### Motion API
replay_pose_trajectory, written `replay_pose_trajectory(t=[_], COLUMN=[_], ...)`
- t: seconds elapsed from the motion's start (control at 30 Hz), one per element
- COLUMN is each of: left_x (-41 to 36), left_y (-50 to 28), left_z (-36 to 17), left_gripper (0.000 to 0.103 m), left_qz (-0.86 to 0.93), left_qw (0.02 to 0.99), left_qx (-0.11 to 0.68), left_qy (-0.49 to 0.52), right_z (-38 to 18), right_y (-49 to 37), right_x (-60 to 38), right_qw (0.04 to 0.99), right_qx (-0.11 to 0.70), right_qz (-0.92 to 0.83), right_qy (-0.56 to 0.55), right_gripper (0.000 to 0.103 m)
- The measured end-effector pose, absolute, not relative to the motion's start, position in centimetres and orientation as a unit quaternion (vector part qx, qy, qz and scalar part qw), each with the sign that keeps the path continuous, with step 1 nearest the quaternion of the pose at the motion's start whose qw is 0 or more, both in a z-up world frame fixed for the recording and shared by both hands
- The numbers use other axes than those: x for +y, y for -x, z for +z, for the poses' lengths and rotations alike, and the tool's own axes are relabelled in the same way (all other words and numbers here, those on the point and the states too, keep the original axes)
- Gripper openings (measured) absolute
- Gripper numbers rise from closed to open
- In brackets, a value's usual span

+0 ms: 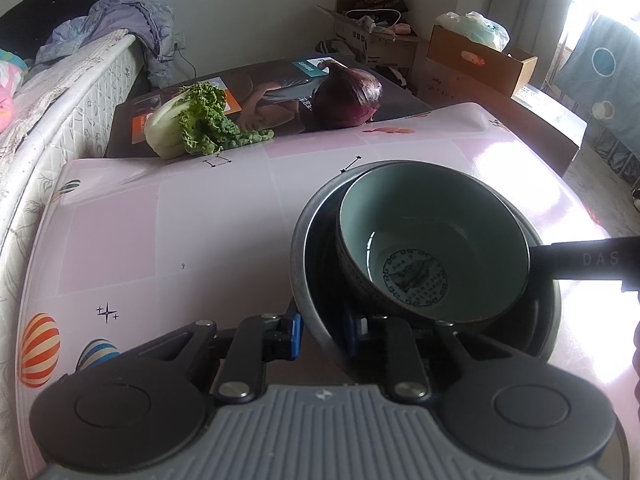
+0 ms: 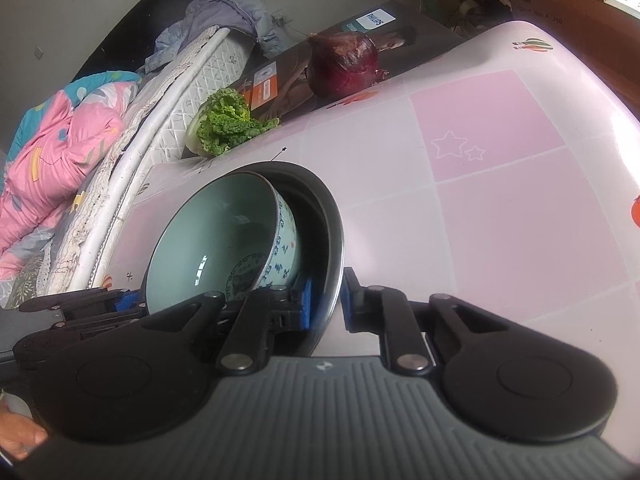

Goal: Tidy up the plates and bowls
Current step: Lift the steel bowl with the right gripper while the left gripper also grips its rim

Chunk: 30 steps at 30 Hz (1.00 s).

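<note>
Bowls sit nested on the pink patterned table (image 1: 160,220), and both tools are clamped on the outer one. The left gripper (image 1: 322,334) pinches the near rim of the dark metal bowl (image 1: 304,248), one blue pad outside the wall and one inside; the right gripper (image 2: 325,300) grips the same rim on the opposite side, its arm reaching in from the right edge of the left view. Two holds across from each other would keep the stack level for a lift, which looks like the reason for this pairing. Inside, the ceramic bowl (image 1: 432,232) leans tilted against the metal wall rather than sitting flat, so it may slide if the stack tips. It is pale celadon within, with a blue round emblem at the bottom and blue characters on its outer wall. Beyond the table edge lie a leafy cabbage (image 1: 192,124) and a red onion (image 1: 348,96) on a printed box (image 1: 260,96).
</note>
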<state>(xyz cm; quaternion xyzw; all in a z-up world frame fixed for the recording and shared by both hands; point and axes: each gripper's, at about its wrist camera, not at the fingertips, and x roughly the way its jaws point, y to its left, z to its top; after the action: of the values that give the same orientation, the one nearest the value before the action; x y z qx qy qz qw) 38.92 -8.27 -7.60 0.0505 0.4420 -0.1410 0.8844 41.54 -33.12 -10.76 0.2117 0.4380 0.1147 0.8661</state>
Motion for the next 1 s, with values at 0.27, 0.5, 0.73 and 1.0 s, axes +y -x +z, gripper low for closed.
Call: replay_pose_trajectory(t=[0.27,0.5,0.73,1.0], left_x=[-8.0,-7.8,-7.6,-7.3], left_y=[-38.9,-38.8,-38.7,-38.5], left_z=[-7.5,-7.5,-7.1,-6.0], left_gripper=[0.021,0.021,0.021,0.02], left_qz=[-0.141,-0.139,-0.138,-0.137], left_qw=[0.885,0.885,0.887,0.892], left_qx=[0.442,0.442,0.439,0.429], left_qy=[-0.046,-0.043,-0.039,-0.035], right_z=[-10.8,-10.7,-10.6,-9.7], right_y=[-41.4,-41.3,-41.2,-40.9], right_x=[-33.1,-32.9,-32.8,-32.9], right_qw=[0.868,0.871,0.873,0.879], right_qx=[0.432,0.43,0.425,0.413], right_qz=[0.121,0.122,0.124,0.129], right_qy=[-0.212,-0.204,-0.203,-0.202], right_gripper=[0.012,0.012,0.012,0.012])
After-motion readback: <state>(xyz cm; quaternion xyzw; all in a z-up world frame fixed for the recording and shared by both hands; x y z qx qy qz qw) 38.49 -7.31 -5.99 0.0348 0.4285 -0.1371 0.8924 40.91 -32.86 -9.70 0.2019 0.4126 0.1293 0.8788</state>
